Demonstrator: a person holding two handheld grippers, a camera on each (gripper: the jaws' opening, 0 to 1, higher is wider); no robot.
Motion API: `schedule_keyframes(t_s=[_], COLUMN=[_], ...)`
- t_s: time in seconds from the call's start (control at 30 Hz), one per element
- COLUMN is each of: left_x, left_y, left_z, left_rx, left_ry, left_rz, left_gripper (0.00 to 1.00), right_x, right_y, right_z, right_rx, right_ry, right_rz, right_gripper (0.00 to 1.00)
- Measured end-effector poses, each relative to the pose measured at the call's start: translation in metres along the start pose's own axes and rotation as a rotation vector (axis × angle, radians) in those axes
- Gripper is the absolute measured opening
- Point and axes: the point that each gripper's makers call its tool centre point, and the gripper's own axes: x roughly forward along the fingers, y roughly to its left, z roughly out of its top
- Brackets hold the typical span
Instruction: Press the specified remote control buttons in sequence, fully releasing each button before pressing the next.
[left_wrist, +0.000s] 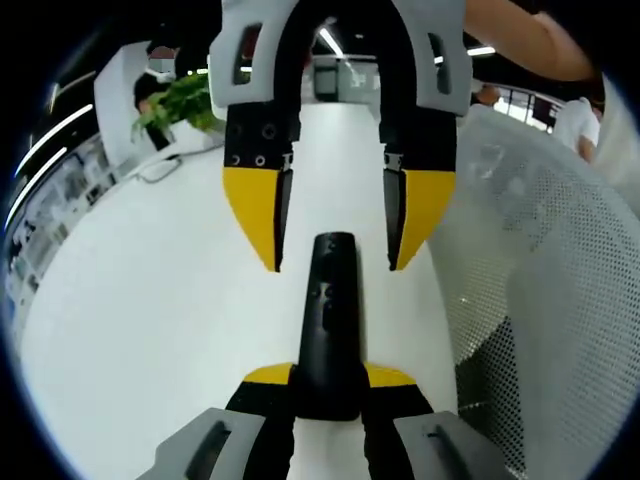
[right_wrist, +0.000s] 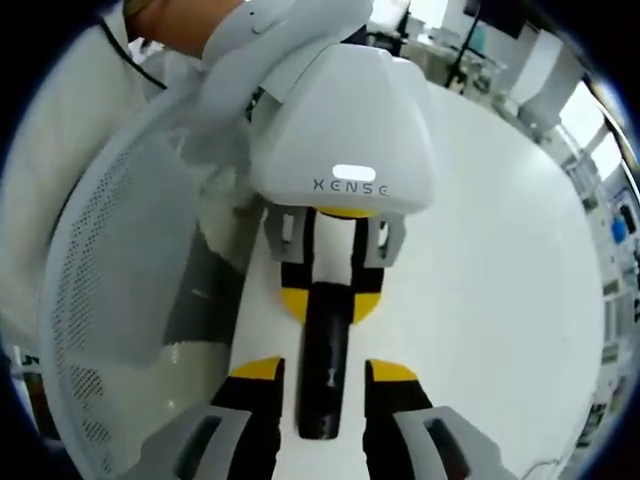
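My left gripper (left_wrist: 328, 378) covers the near end of the black remote (left_wrist: 330, 310), whose button markings are too small to read, while in the right gripper view my right gripper (right_wrist: 327, 385) flanks the remote's (right_wrist: 326, 375) sides and the left gripper's housing hides its far end.
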Motion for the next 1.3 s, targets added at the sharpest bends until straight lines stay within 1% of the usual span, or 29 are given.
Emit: schedule_keyframes(t_s=[0.47,0.57,0.83,0.97,1.1,1.3], left_x=[0.0,0.0,0.0,0.0,0.0,0.0], left_y=[0.0,0.0,0.0,0.0,0.001,0.002], left_z=[0.001,0.001,0.001,0.001,0.001,0.001], left_rx=[0.001,0.002,0.004,0.006,0.005,0.004], left_ry=[0.008,0.007,0.003,0.007,0.008,0.009], left_rz=[-0.003,-0.004,-0.009,-0.01,-0.01,-0.01], left_gripper=[0.24,0.24,0.24,0.24,0.24,0.24], right_x=[-0.003,-0.003,0.002,0.003,0.006,0.01], right_y=[0.002,0.002,0.004,0.002,-0.001,0.0], right_z=[-0.014,-0.019,-0.038,-0.044,-0.054,-0.064], right_rx=[0.016,0.028,0.061,0.074,0.1,0.116], right_ry=[0.009,0.005,0.019,0.018,0.02,0.026], right_rz=[-0.003,-0.006,0.001,-0.003,-0.003,0.003], right_gripper=[0.3,0.31,0.32,0.32,0.31,0.31])
